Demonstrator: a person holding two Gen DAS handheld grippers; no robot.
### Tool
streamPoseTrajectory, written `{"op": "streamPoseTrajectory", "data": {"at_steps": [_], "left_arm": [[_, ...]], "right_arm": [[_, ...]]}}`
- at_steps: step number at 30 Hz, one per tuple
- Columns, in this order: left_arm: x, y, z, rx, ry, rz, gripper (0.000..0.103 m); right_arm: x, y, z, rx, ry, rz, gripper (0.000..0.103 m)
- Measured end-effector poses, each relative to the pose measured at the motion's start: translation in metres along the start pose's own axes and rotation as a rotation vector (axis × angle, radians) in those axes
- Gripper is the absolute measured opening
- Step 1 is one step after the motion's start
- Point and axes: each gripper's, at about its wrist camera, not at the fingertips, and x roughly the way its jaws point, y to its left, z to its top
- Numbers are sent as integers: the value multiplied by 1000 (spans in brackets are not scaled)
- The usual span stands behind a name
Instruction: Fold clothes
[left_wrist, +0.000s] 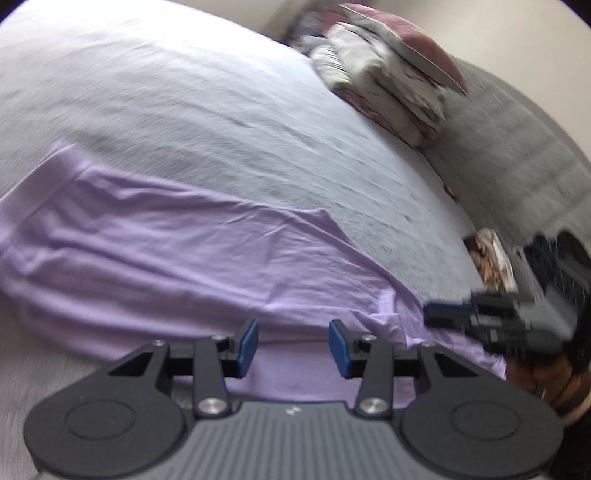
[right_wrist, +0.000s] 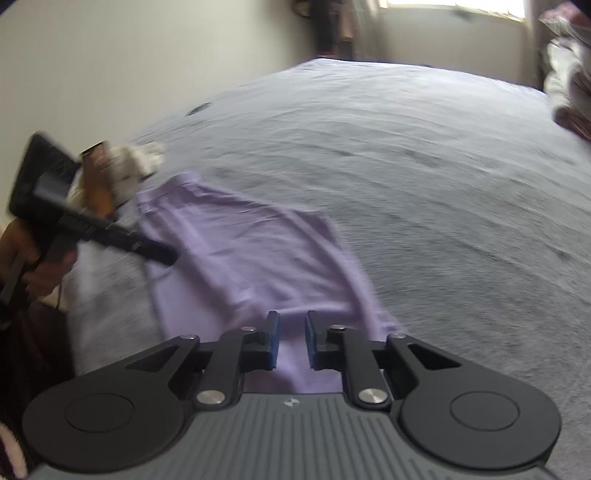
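Observation:
A lilac garment (left_wrist: 192, 251) lies spread flat on a pale bed sheet (left_wrist: 177, 110), with creases and a folded corner at its right. My left gripper (left_wrist: 293, 338) hovers over its near edge, jaws open and empty. My right gripper (right_wrist: 291, 334) is over the other end of the garment (right_wrist: 251, 258), jaws a little apart with nothing between them. Each gripper shows in the other's view: the right one (left_wrist: 443, 314) at the garment's right edge, the left one (right_wrist: 162, 256) at its left edge. Both views are motion-blurred.
A stack of folded patterned bedding and a pink pillow (left_wrist: 391, 70) sits at the bed's far right corner. A grey carpet (left_wrist: 517, 147) lies beyond the bed edge. A small patterned item (left_wrist: 491, 258) lies near the edge. A window (right_wrist: 454, 3) is at the far wall.

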Motion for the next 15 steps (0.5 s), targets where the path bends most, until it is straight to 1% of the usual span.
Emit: {"op": "streamPoseTrajectory", "data": {"at_steps": [3, 5, 9, 11, 13, 15], "left_arm": [[-10, 9, -1, -55, -36, 21, 43], [-13, 17, 0, -112, -53, 36, 42], [-14, 39, 1, -270, -68, 42, 42], [-14, 45, 2, -313, -72, 43, 41], [-14, 49, 3, -344, -76, 45, 39], [-13, 53, 4, -376, -81, 47, 38]], "right_arm": [[1, 17, -3, -64, 1, 5, 27], [5, 24, -4, -93, 6, -3, 29], [15, 30, -4, -102, 29, 11, 30], [20, 33, -5, -111, 34, 5, 30], [24, 33, -6, -117, 39, -7, 26], [26, 32, -8, -118, 43, -5, 5]]}}
